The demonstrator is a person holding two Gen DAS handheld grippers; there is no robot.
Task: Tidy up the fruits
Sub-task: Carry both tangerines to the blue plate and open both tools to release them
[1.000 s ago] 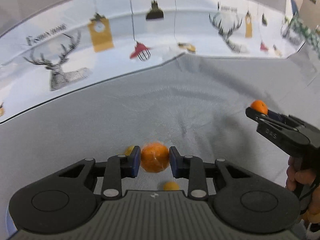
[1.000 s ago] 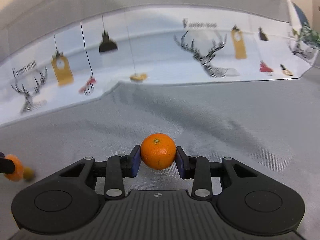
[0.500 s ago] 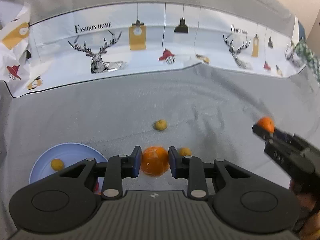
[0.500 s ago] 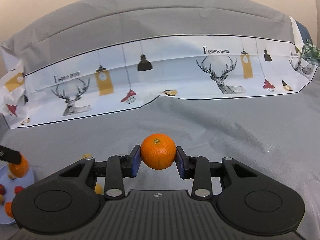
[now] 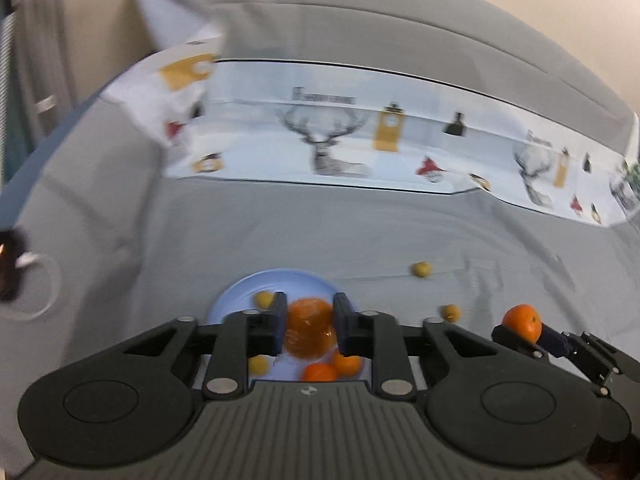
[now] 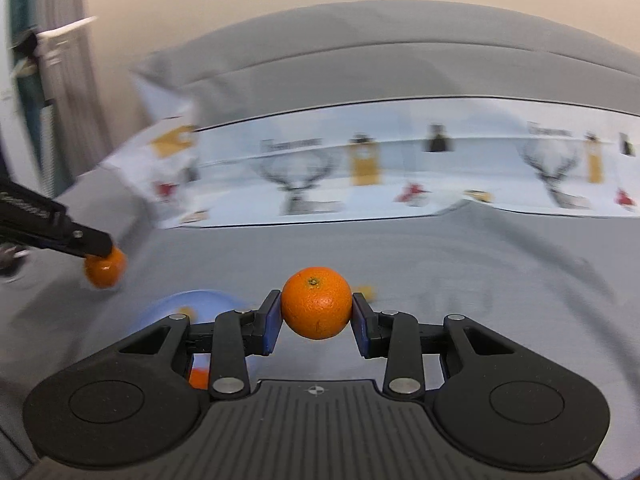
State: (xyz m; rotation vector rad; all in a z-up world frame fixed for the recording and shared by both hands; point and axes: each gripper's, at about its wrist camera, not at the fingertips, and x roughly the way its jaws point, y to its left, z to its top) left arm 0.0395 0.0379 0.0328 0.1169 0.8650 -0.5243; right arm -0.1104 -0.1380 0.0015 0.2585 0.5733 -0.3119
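My left gripper [image 5: 309, 328] is shut on an orange [image 5: 308, 334] and holds it over the light blue plate [image 5: 240, 294]. The plate holds two more oranges [image 5: 346, 364] and small yellow fruits [image 5: 264, 299]. My right gripper [image 6: 316, 318] is shut on another orange [image 6: 316, 302], held above the grey cloth to the right of the plate [image 6: 168, 304]. In the left wrist view the right gripper's orange [image 5: 522, 322] shows at the right. In the right wrist view the left gripper's orange [image 6: 105, 267] shows at the left.
Two small yellow fruits [image 5: 422, 269] [image 5: 451, 312] lie on the grey cloth [image 5: 520, 256] right of the plate. A white printed sheet with deer and lamps [image 5: 340, 152] stands along the back. A dark object [image 5: 12, 264] is at the far left edge.
Both grippers have swung left with their oranges. The left gripper's orange now hangs over the blue plate, and the right gripper has come closer to the plate.
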